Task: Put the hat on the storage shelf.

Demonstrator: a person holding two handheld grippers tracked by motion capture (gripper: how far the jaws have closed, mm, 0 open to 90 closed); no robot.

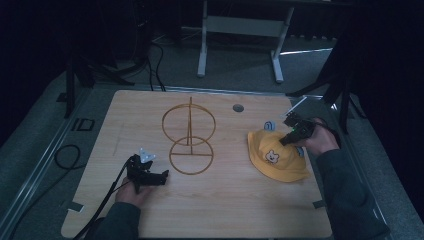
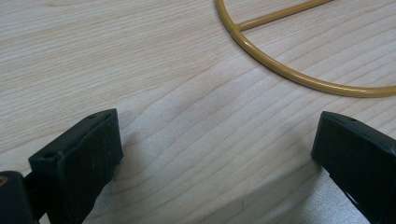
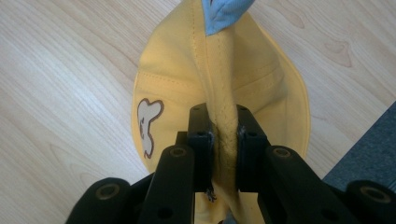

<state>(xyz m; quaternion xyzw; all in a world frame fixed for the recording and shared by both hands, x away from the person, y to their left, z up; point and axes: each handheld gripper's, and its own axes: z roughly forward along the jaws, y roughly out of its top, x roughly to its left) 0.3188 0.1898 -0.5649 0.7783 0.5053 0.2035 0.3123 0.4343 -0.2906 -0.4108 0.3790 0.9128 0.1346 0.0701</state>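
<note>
Left side of table: left gripper rests low on the wood, held in the person's left hand. In the left gripper view its jaws stand wide apart with bare table between them; nothing gripped. It points toward the wire stand, just short of the lower ring, not touching it.

Centre: the wire stand is gold-coloured, two rings joined by a straight rod. Both rings carry nothing. Whether the stand is upright or lying flat I cannot tell from the high view.

Right side: yellow hat with a small bear patch lies on the table, well apart from the stand. The right gripper sits at its upper right edge. In the right gripper view the jaws are drawn close together on a raised fold of the hat's fabric, pinched firmly. A blue tab shows at the hat's far end.

Progress, my judgement: the grasp on the hat is made; the lift is not clearly begun, since most of the hat rests on the table. Left to do: carry the hat across to the stand and set it on, likely with the free left gripper steadying the stand.
</note>
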